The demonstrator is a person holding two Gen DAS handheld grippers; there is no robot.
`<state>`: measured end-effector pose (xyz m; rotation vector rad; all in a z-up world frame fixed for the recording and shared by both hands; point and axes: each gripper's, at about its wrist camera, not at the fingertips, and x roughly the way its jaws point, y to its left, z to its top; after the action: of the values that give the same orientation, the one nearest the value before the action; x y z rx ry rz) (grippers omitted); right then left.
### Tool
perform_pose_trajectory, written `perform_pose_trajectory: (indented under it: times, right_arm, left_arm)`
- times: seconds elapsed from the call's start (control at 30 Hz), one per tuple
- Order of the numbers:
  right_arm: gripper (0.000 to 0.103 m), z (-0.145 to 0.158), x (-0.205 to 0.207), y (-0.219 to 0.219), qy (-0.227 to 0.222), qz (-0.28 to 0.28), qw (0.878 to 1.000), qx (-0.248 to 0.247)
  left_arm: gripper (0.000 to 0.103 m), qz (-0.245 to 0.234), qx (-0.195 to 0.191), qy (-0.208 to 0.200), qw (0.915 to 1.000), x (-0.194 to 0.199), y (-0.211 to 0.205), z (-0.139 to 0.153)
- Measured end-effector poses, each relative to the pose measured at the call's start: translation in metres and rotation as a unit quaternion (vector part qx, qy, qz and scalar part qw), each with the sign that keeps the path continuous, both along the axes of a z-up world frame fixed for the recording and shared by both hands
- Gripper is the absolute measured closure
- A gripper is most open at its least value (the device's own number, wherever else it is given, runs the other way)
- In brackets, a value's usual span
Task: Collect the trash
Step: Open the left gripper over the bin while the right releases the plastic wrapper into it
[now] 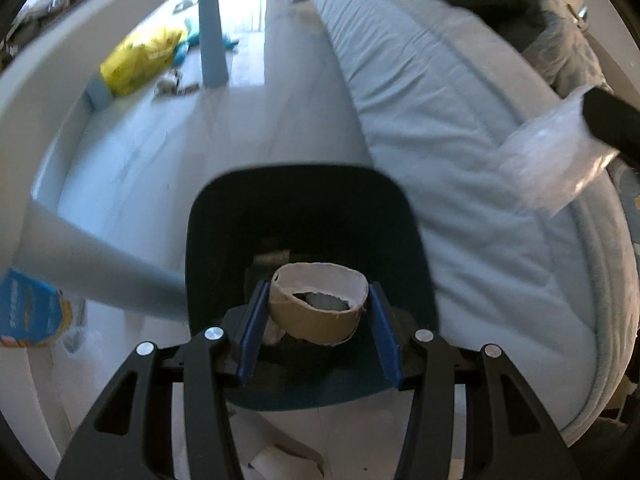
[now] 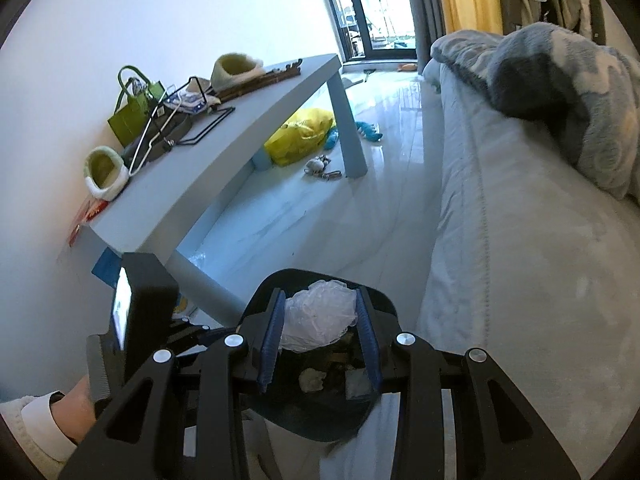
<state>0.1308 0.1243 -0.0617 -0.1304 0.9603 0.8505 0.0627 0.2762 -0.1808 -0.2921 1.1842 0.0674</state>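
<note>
torn cardboard tube (image 1: 318, 304), crinkled clear plastic (image 2: 320, 314)

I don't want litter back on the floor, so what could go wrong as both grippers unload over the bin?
1. The left gripper holds a torn cardboard ring near the bin rim's near side; released early, it may bounce out.
2. The right gripper holds a light plastic bag that could cling to the pads or drift past the rim.
3. Both grippers crowd one opening and might collide.

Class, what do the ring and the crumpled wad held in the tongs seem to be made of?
Ring: probably cardboard; matte brown outside, pale inside, ragged torn edge.
Wad: likely thin plastic film; translucent white, glossy, creased.
</note>
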Motion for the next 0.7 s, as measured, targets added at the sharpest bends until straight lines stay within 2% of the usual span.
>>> perform_pose_trajectory:
  times: [0.1,0.2,0.27,0.33,0.4,0.53,0.7]
  right_arm:
    - [0.067,-0.006,-0.001,0.01,0.003,0.005,1.0,-0.007]
    - [0.067,-0.013,-0.003,0.017,0.005,0.01,1.0,-0.016]
    - [0.067,-0.019,-0.002,0.02,0.009,0.011,1.0,-0.023]
    - [0.067,-0.026,0.0,0.024,0.018,0.012,0.999,-0.033]
    - [0.067,-0.034,0.001,0.028,0.025,0.012,0.999,-0.04]
    - [0.067,-0.045,0.002,0.035,0.029,0.011,0.998,-0.054]
    - [0.067,-0.063,0.006,0.042,0.037,0.005,0.996,-0.079]
  left_arm:
    - [0.051,0.012,-0.016,0.021,0.9996,-0.001,0.008,-0.011]
    - [0.05,0.012,-0.009,0.031,0.9994,-0.003,0.01,-0.015]
    - [0.043,0.014,-0.004,0.031,0.9994,-0.004,0.014,-0.015]
    - [0.039,0.022,-0.006,0.022,0.9995,-0.007,0.02,-0.01]
    - [0.03,0.024,-0.009,0.013,0.9996,-0.008,0.024,-0.006]
    - [0.029,0.028,-0.011,-0.005,0.9995,-0.012,0.031,0.006]
    - [0.029,0.038,-0.014,-0.06,0.9974,-0.018,0.039,0.04]
